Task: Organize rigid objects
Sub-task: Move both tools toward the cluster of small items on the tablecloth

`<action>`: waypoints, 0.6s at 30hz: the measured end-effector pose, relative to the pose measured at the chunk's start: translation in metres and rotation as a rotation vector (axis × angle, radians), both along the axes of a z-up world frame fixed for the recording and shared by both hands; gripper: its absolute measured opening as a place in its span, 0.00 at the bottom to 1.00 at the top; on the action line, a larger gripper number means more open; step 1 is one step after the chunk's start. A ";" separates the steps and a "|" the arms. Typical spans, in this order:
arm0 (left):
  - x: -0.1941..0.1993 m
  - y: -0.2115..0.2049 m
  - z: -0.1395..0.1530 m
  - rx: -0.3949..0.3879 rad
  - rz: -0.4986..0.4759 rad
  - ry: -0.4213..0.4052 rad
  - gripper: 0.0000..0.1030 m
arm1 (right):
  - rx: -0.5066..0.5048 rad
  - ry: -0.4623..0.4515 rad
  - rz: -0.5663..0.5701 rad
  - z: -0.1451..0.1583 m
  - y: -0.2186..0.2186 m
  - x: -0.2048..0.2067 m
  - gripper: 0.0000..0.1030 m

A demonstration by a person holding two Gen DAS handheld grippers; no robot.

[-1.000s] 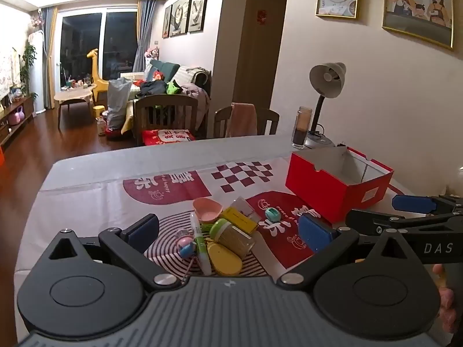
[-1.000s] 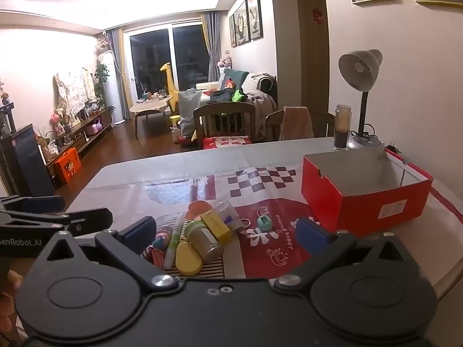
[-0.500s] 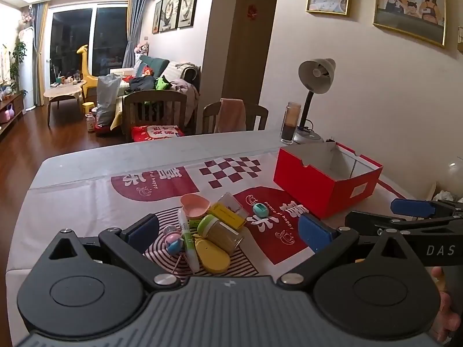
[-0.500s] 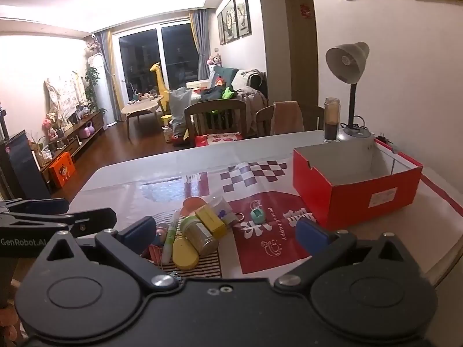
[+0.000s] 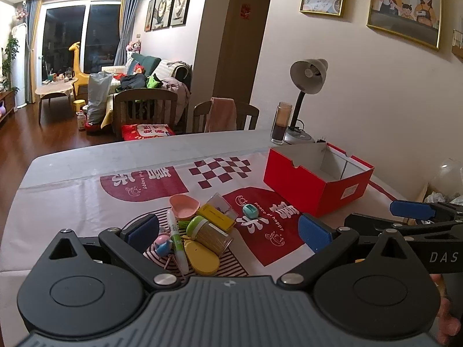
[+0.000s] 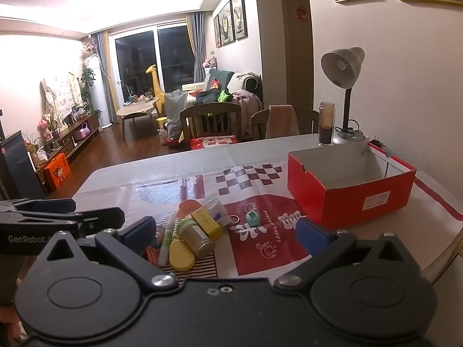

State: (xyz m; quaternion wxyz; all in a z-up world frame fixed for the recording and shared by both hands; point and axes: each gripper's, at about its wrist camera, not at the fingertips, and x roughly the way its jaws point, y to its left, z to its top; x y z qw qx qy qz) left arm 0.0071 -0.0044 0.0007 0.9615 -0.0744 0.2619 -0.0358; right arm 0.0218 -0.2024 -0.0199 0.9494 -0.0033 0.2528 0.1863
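Two claws apart, nothing held, pile untouched.
Left claw [image 5: 228,231] and right claw [image 6: 224,231] hover lower centre over clutter [image 5: 199,228]; red box [image 5: 318,185] at right, likely the bin.

Indoor artificial light, warm and moderately dim; the ceiling [image 6: 86,5] is blown out to white in the right wrist view, and the windows [image 5: 81,40] are black. Glare patch on the glossy counter [image 6: 162,188] near its far edge. Strong fisheye bending at frame edges; focus acceptably sharp throughout, shadows soft.
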 end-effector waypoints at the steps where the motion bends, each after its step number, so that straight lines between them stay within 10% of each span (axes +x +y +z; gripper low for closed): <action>1: 0.001 0.001 0.000 -0.001 -0.002 -0.001 1.00 | -0.003 -0.002 -0.001 0.001 0.001 0.000 1.00; 18: 0.000 0.014 -0.007 -0.038 0.029 0.008 1.00 | -0.017 0.080 0.022 -0.011 0.010 0.020 1.00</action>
